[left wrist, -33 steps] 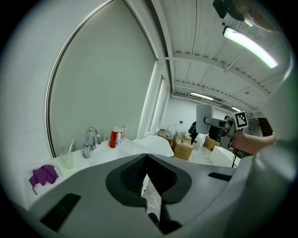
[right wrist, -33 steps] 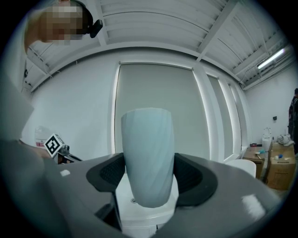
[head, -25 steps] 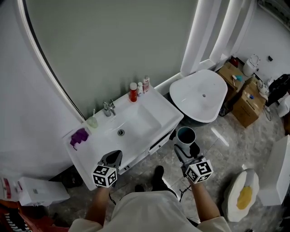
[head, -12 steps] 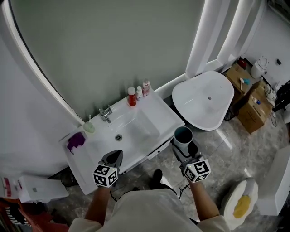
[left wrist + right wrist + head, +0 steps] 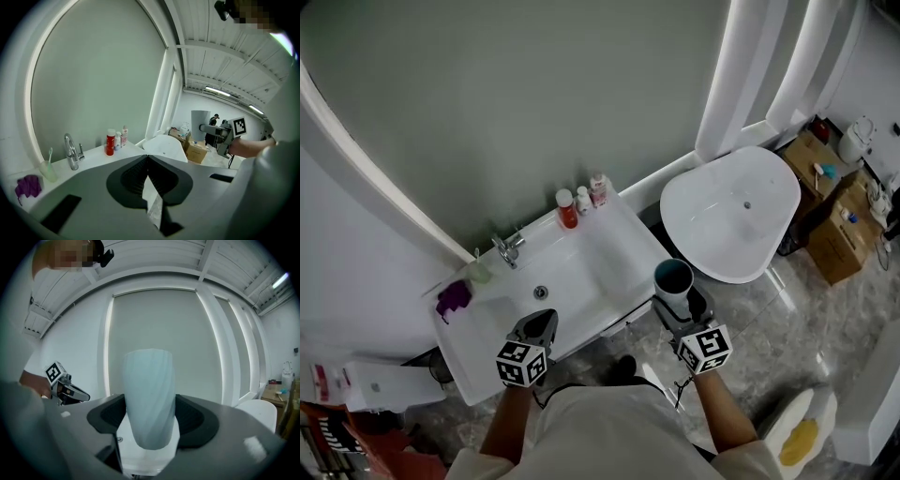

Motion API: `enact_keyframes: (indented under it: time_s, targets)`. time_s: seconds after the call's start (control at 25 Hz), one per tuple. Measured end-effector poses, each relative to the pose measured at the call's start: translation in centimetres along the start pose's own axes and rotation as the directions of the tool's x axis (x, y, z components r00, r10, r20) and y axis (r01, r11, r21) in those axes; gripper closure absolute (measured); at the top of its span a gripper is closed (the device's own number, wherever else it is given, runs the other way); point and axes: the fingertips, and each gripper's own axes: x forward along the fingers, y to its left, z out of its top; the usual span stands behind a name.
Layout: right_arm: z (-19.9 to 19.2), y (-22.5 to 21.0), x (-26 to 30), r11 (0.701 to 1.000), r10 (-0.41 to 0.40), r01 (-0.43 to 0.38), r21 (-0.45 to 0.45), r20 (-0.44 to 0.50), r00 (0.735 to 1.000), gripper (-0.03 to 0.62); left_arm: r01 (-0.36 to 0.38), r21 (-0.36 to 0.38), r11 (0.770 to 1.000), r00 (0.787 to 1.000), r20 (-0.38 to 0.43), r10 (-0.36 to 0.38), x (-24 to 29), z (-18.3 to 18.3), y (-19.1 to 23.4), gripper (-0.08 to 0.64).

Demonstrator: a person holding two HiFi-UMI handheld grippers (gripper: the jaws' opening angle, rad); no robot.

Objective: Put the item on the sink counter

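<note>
A tall pale blue-grey ribbed cup [image 5: 673,279] stands upright between the jaws of my right gripper [image 5: 676,300], which is shut on it, just off the right front corner of the white sink counter [image 5: 623,239]. In the right gripper view the cup [image 5: 148,394] fills the gap between both pads of the right gripper [image 5: 150,423]. My left gripper [image 5: 536,328] hovers over the counter's front edge, jaws shut with nothing in them. In the left gripper view the left gripper [image 5: 147,161] has its pads touching, and the cup [image 5: 200,123] shows at the right.
On the counter stand a faucet [image 5: 506,248], a red bottle [image 5: 567,208], two small bottles [image 5: 592,192], a green toothbrush cup [image 5: 479,270] and a purple cloth [image 5: 454,298]. A white bathtub [image 5: 731,211] lies to the right, cardboard boxes [image 5: 839,225] beyond it.
The person has come closer to the sink. The right gripper with the cup now sits nearer the counter's right front corner. Both grippers keep their states.
</note>
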Motion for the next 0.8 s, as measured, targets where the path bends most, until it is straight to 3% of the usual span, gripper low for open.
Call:
enact_keyframes:
  time_s: [0.36,0.6,0.8]
  targets:
    - [-1.7,-3.0,4.0,0.997,0.073,-0.075,-0.021,-0.056,0.996,0.253,-0.036,-0.036,0.999,0.999,-0.014,0.035,3.8,0.9,-0.9,0.552]
    - [-3.2,-3.8,7.6,0.995,0.095,-0.096,-0.009,-0.095,0.991,0.253,-0.056,-0.058,0.997,0.998,-0.033,0.054,5.8,1.0,1.2,0.552]
    - [-5.0,-3.4,11.3,0.996,0.089,-0.089,0.009,-0.141,0.986,0.253,-0.032,-0.082,0.996,0.998,-0.055,0.028,7.8,0.4,3.7,0.552]
